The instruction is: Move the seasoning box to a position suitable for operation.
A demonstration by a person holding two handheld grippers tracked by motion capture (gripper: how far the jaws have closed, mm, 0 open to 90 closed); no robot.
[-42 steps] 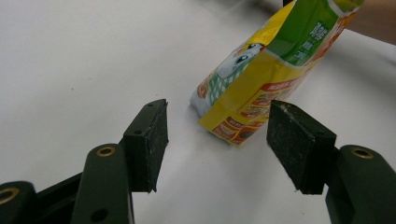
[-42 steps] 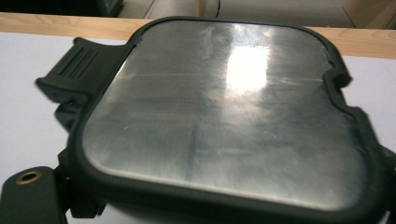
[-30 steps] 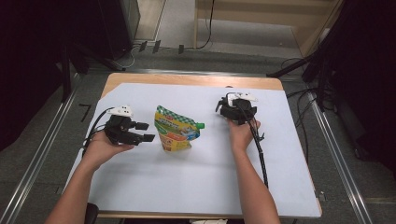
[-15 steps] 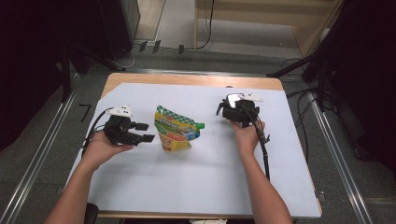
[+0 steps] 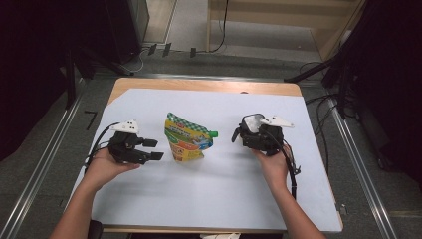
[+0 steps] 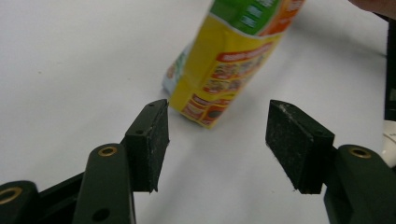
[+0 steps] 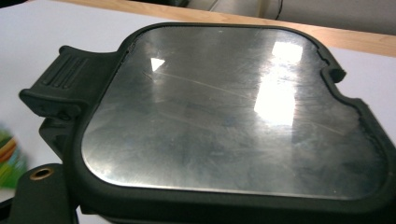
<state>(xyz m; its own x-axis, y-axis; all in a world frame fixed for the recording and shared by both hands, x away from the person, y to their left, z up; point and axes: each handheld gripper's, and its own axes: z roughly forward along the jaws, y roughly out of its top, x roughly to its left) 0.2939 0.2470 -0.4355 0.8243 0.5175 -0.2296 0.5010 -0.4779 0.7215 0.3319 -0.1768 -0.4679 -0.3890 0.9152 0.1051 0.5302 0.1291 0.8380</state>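
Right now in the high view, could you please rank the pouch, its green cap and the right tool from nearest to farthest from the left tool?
1. The pouch, lying on the white sheet just right of the left tool, apart from it.
2. The green cap, at the pouch's right edge.
3. The right tool, farther right beyond the cap.

Left hand-held gripper [image 5: 155,149] open, level
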